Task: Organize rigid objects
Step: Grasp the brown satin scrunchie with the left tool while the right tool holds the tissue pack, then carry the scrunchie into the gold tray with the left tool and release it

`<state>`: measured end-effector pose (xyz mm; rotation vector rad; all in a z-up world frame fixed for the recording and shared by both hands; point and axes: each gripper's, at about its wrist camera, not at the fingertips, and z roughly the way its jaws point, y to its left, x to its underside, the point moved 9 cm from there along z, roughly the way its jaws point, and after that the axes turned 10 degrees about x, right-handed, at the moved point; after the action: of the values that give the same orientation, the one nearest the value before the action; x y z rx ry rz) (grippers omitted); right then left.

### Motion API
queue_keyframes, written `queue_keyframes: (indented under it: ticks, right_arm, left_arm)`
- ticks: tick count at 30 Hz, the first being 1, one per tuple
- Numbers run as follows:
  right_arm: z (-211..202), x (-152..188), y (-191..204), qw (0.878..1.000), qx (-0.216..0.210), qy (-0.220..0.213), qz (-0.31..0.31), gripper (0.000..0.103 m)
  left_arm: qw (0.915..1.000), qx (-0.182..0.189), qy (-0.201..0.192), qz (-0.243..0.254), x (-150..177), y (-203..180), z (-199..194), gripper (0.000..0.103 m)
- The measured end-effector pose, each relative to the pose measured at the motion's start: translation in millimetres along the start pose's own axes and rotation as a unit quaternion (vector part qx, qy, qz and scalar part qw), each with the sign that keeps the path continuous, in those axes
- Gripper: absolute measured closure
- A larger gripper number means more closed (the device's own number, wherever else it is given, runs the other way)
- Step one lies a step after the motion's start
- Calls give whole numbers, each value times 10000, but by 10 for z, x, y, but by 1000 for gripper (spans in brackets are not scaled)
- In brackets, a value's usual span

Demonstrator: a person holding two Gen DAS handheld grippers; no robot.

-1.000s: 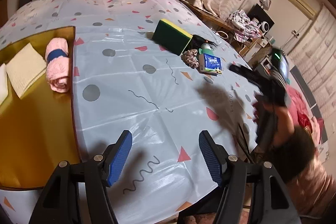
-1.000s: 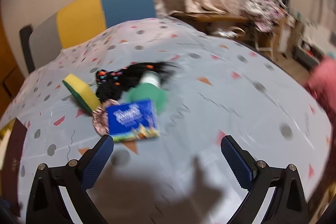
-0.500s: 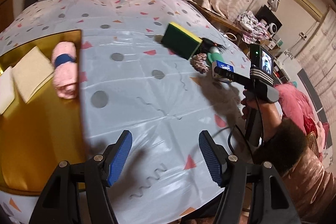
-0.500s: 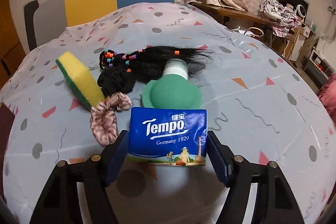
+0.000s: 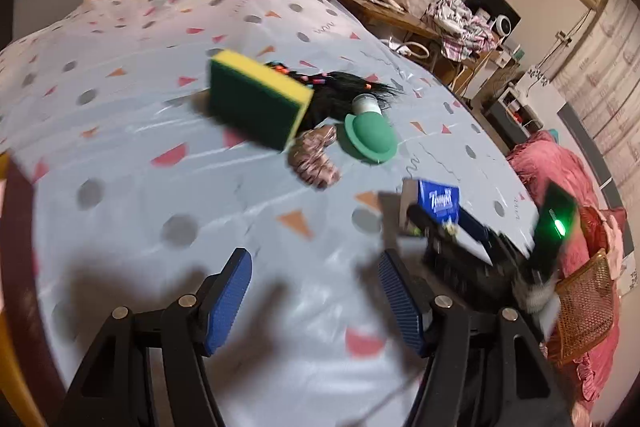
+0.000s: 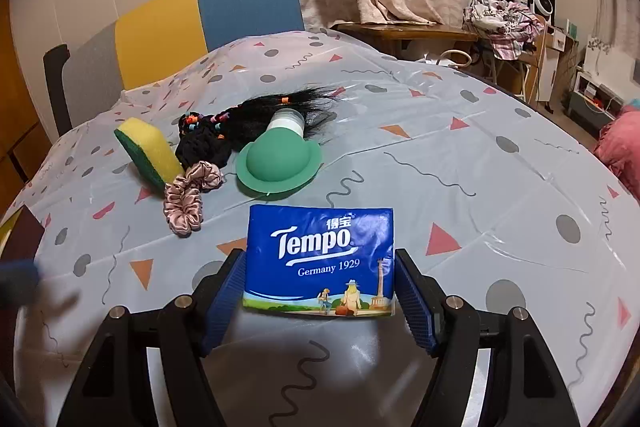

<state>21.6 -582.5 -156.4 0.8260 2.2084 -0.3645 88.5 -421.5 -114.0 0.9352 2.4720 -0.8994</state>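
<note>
My right gripper [image 6: 320, 287] is shut on a blue Tempo tissue pack [image 6: 320, 261], held between both pads just above the table; the pack also shows in the left wrist view [image 5: 438, 201]. Behind it lie a green hat-shaped item [image 6: 278, 159] with a white neck, a pink scrunchie [image 6: 188, 199], a yellow-green sponge [image 6: 150, 153] and a black hairpiece with coloured beads [image 6: 248, 119]. My left gripper [image 5: 316, 303] is open and empty over the tablecloth, left of the right gripper. The sponge [image 5: 256, 103] and green item [image 5: 370, 139] lie beyond it.
The table wears a pale cloth with triangles and dots [image 6: 480, 167]. A yellow tray edge [image 5: 8, 267] shows at far left. A chair back in grey, yellow and blue [image 6: 200, 23] stands behind. A wire basket [image 5: 588, 311] and pink fabric [image 5: 560, 179] are at the right.
My right gripper has closed on the tissue pack and drawn it back from the green item. My left gripper has swung right, so the tray has slid out of its view.
</note>
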Motion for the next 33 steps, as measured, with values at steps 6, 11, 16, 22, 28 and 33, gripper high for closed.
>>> queue_keyframes:
  ticks: [6,11,16,22,28,33]
  right_arm:
    - [70,41,-26,9998,-132,63,142,30]
    - [104,66,-46,9994,-232,116,250,30]
    - [110,66,-35,9995,-200,75,235,30]
    - [115,69,-40,9994,-221,68,262,30]
    - [112,77,-39,9995,-201,54,248,30]
    - [111,77,-36,9996,-165,52,224,30]
  left_arm:
    - [9998,-78,170,-37,-286,-16,596,39]
    - [9987,-431,262,0,-435,82,888,45]
    - [9993,-216,162,-258,-561,155,1065,48]
    - [9997,-149,104,188,-548,117,1112,79]
    - [10000,-66,3,46,-374,196,910,87]
    - [9998,106,-71,-161,-135,260,644,90]
